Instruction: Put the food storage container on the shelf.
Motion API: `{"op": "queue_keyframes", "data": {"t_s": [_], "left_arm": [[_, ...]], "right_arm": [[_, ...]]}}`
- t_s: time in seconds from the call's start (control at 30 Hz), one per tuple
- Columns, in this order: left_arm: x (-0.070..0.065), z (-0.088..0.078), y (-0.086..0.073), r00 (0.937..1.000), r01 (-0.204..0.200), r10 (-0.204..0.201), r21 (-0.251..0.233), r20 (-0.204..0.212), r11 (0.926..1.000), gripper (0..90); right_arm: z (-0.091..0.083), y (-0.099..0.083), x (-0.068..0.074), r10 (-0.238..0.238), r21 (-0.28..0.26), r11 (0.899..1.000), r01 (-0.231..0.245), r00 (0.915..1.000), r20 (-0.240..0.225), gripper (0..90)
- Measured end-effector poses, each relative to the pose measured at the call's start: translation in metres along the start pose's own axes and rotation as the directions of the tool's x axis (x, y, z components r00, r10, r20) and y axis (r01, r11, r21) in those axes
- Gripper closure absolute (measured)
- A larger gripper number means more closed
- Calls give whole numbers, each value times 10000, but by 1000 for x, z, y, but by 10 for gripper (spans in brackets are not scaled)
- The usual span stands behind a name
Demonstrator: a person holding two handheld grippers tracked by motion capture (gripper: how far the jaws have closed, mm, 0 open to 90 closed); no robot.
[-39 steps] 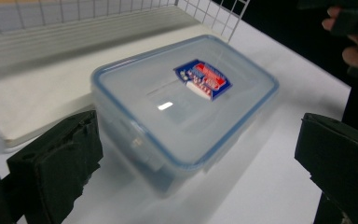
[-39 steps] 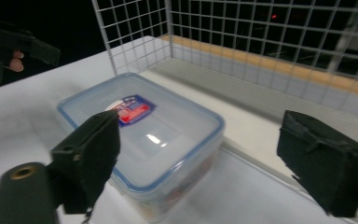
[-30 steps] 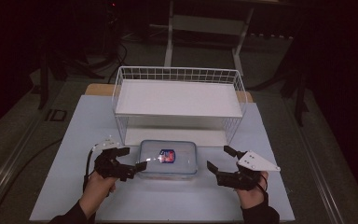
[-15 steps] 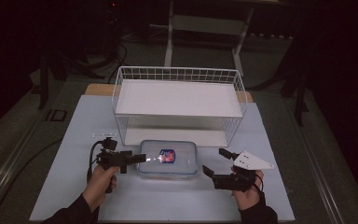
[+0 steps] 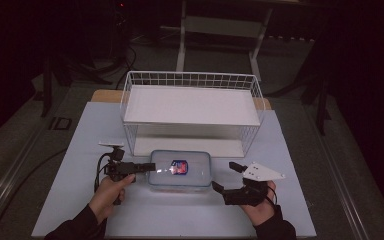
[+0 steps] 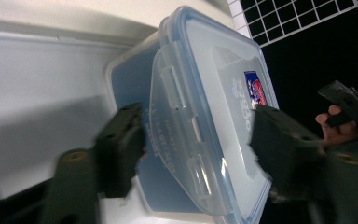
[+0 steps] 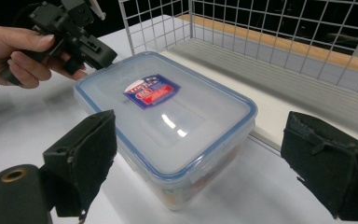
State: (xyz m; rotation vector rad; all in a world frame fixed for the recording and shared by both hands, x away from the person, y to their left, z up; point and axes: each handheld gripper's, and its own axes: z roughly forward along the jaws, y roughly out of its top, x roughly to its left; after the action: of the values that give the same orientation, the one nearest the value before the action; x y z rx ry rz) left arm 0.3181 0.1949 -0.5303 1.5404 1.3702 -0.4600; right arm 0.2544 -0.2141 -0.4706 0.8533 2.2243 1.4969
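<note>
A clear plastic container (image 5: 180, 170) with a blue-rimmed lid and a red and blue label lies flat on the white table, in front of the wire basket. My left gripper (image 5: 150, 166) is at its left end, turned on its side. Its jaws have just been closing on that end of the container (image 6: 205, 116): one pad on the lid, the other against the latch flap below. My left gripper (image 6: 196, 135) looks shut on that lid edge. My right gripper (image 5: 225, 176) stands open just off the container's right end, with the container (image 7: 168, 116) ahead of its jaws and untouched. The left gripper (image 7: 98, 53) rests at the far corner.
A white wire basket (image 5: 190, 80) with a white floor stands right behind the container. The white table top (image 5: 80, 140) has bare room to the left, the right and the front. Dark floor and stands surround the table.
My left gripper has dropped and moved in to the container's left end, turned on its side, and its jaws have closed from wide open onto the lid edge. The right gripper has hardly moved.
</note>
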Motion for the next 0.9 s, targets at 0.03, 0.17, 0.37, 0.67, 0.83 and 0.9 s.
{"op": "queue_keyframes", "data": {"t_s": [0.03,0.17,0.37,0.67,0.83,0.9], "left_arm": [[1,1,0,10000,44,-45,76,59,10000,387],[7,2,-1,9986,226,-236,213,469,9995,461],[4,3,-1,9994,12,-22,296,334,9996,466],[-5,2,-11,9956,-703,702,-13,615,9975,514],[-8,1,-14,9923,-988,986,-17,744,9951,533],[-9,0,-17,9899,-1199,1199,-54,762,9928,539]], "right_arm": [[0,0,-1,92,-2,10000,-92,9999,-48,103],[0,-2,-3,249,78,9997,-249,9997,-70,106],[9,-7,-12,1088,614,9924,-1062,9932,-407,154],[29,-16,-35,3218,1588,9387,-3059,9429,-855,201],[36,-21,-43,3951,2064,9082,-3642,9087,-1349,241],[37,-22,-44,4110,2115,9012,-3784,9010,-1392,259]]}}
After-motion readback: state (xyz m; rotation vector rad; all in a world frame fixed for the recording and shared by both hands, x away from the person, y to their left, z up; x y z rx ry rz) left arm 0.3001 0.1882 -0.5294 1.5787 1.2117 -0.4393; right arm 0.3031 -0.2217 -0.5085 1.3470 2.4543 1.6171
